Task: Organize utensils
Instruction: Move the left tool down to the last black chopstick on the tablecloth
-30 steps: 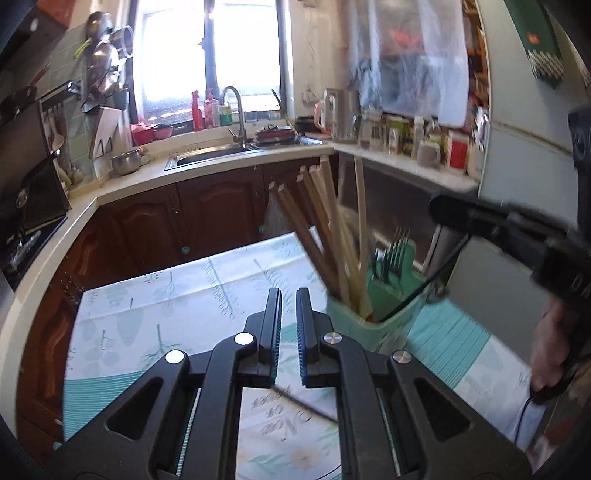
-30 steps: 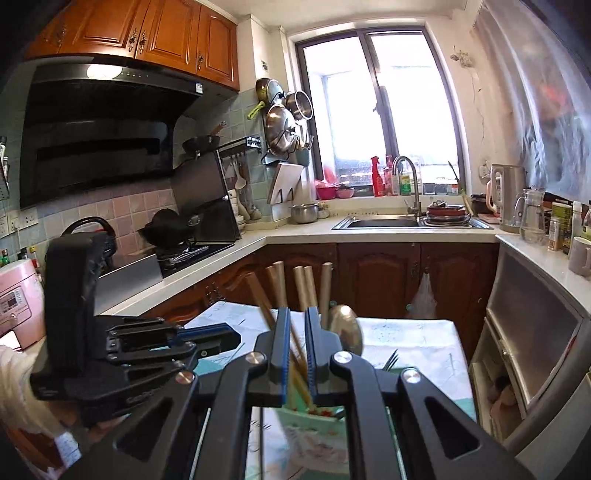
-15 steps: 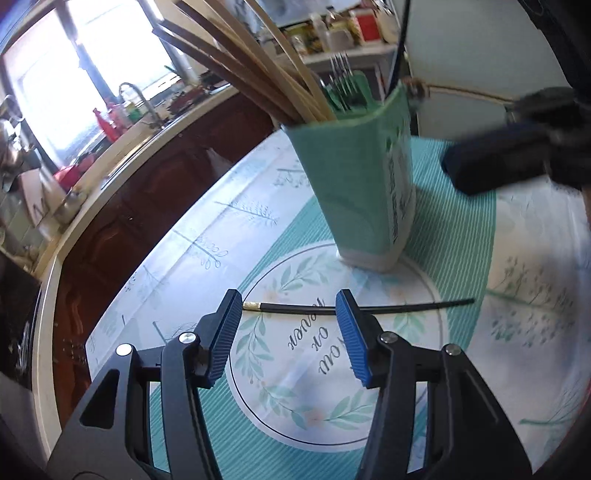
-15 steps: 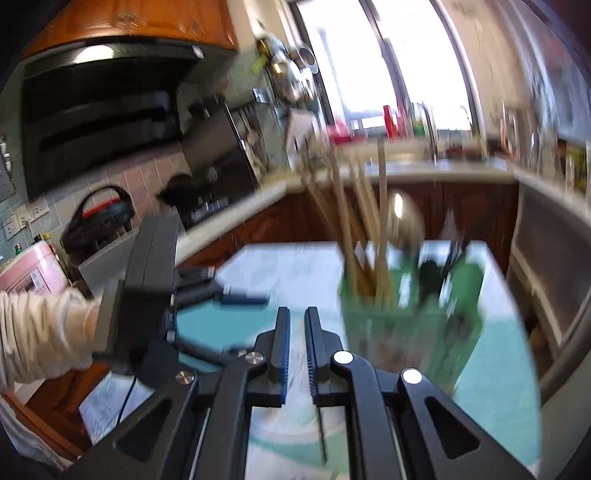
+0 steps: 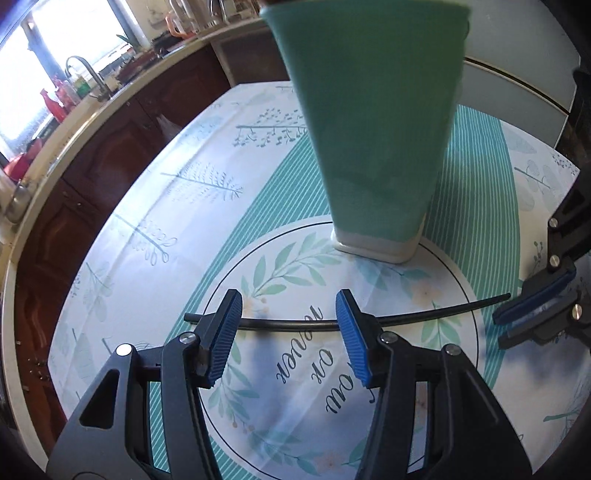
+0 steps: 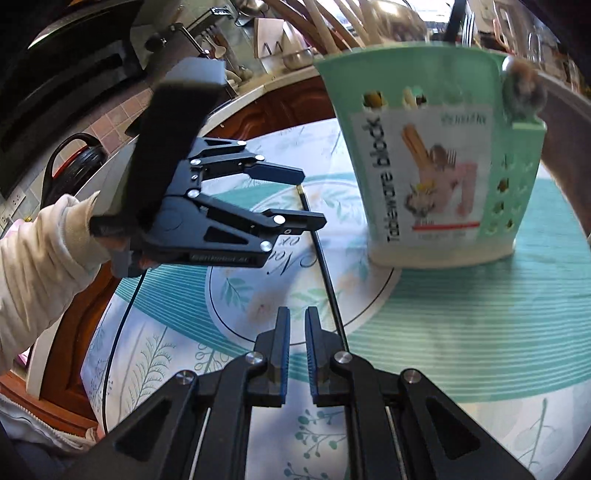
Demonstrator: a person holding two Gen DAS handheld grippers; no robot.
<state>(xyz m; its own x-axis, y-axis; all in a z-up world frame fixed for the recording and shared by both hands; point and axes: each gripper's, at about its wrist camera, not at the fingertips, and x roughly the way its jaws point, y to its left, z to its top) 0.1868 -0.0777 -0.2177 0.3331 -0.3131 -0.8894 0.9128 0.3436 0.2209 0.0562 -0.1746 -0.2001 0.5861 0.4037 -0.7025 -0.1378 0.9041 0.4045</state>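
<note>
Flat on the round table's leaf-printed tablecloth: a single black chopstick, lying across the printed circle in front of the mint-green utensil holder, near its base but not touching it. In the right wrist view, same chopstick running up from near the right claw toward the far edge of the circle, brass-coloured tip at the far end.

Left gripper spread wide, hanging over the chopstick with one blue-padded finger to either side of the shaft; pads not pressing on it, nothing pinched. Seen from the right wrist camera, the left gripper carried by a hand in a cream sleeve, jaws parted above the stick's far half.

Right gripper pressed nearly together, only a thin slit between the ribbed blue pads, nothing between them. Just left of the chopstick's near end in its own view; in the left wrist view, right gripper just beside the thin end of the stick, whether touching cannot be told.

Holder standing upright on the cloth, label reading "tableware block" on one face, wooden chopsticks and a metal spoon rising out of the top, blurred. Behind, dark wooden cabinets, a pale countertop and a sink tap under a bright window.
</note>
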